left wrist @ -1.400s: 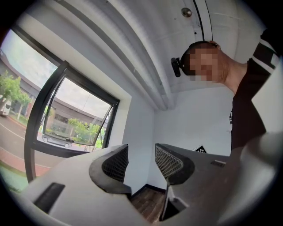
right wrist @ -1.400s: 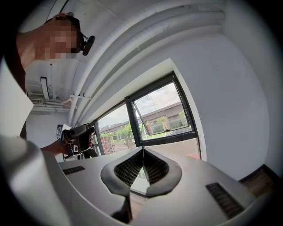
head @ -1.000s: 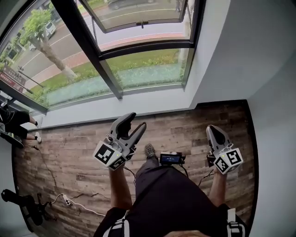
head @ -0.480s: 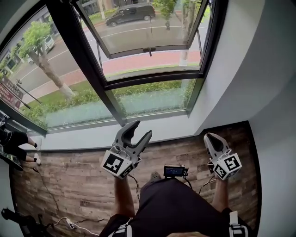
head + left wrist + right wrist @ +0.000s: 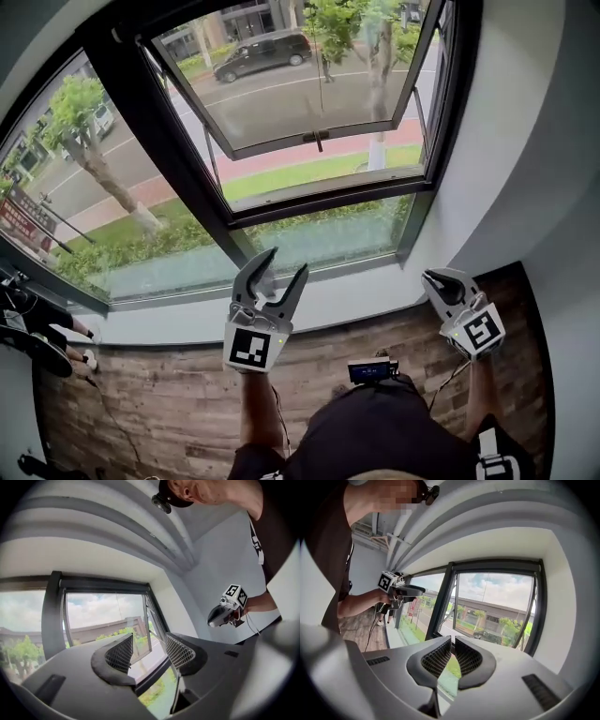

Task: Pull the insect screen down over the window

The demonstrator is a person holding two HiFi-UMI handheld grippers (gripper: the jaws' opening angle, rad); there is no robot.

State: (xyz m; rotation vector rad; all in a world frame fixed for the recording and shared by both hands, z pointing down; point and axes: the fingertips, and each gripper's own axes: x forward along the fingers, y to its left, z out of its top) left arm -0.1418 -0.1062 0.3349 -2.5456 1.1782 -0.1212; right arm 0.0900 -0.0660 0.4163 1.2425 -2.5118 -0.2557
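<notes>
"Where is the bug screen?"

"I can't see it pulled down. The window is bare, and its pane is tipped outward. A thin string hangs down its middle from the top."

"What is the left gripper doing?"

"It is held up in front of the white sill, pointing at the window. Its jaws are spreading apart, with nothing between them."

"And the right gripper?"

"It is off by the wall, well apart from the left one. Its jaws are pressed together and hold nothing."
</notes>
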